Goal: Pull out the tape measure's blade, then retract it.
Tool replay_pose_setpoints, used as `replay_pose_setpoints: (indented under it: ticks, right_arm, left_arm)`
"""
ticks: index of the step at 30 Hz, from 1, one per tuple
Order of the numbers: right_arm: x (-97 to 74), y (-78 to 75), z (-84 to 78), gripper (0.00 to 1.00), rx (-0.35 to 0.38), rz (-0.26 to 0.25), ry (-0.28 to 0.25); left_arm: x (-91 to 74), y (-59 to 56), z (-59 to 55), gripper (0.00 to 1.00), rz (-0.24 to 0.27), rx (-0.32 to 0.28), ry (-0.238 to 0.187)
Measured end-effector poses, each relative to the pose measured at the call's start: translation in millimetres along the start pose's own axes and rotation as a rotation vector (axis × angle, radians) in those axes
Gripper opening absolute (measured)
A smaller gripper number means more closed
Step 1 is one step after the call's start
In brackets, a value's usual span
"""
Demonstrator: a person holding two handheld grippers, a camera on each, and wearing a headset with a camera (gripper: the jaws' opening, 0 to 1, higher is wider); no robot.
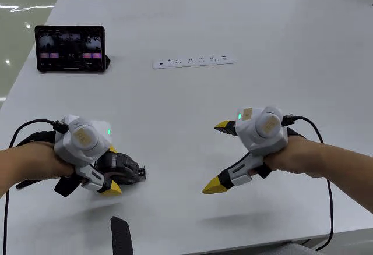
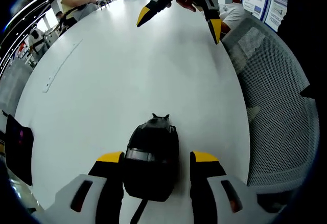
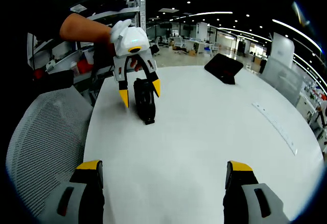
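A black tape measure point(image 1: 123, 167) lies on the white table point(image 1: 192, 98) at the near left, its blade tip pointing right and no blade drawn out. My left gripper point(image 1: 111, 168) straddles it. In the left gripper view the tape measure point(image 2: 152, 155) sits between the yellow-tipped fingers point(image 2: 111, 157); one touches its side and a thin gap shows at the other. My right gripper point(image 1: 219, 157) hovers wide open about a hand's width right of the tape measure, holding nothing. The right gripper view looks across at the left gripper point(image 3: 139, 93) around the tape measure point(image 3: 144, 100).
A tablet point(image 1: 70, 48) stands at the far left and a white power strip point(image 1: 194, 61) lies mid-table. A black strap-like object point(image 1: 121, 234) lies near the front edge. A grey mesh chair point(image 2: 276, 106) stands just off the table's near side.
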State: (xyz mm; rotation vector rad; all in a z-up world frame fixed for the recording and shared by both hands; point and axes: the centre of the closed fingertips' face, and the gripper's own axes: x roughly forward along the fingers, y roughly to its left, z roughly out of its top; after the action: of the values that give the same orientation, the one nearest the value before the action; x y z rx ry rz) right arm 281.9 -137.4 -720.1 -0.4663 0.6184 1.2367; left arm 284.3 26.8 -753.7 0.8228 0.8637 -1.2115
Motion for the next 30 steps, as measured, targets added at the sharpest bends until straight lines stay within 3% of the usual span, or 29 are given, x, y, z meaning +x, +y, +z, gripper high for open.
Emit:
replay_pose_setpoints:
  ticks: [3,7,14,18,30]
  right_arm:
    - [7.9,-0.2,5.8,0.99,0.001,0.011,-0.003]
    - [20.0,2.8,13.2,0.93,0.0,0.03,-0.002]
    - [47.1,4.3,26.4,0.95,0.011,0.046,-0.009]
    - [58.4,10.3,33.8,0.91,0.038,0.077,-0.013]
    - [93.5,28.5,37.5,0.82,0.038,0.119,0.018]
  left_arm:
    - [-0.4,6.0,0.3,0.35,0.012,0.014,0.0]
    - [-0.3,4.4,-0.3,0.34,0.007,0.012,0.01]
    - [0.7,7.3,-1.7,0.35,0.002,-0.045,-0.002]
    - [0.8,6.1,-2.0,0.34,0.018,-0.018,-0.009]
    - [1.4,8.8,-1.0,0.34,0.02,-0.028,-0.058]
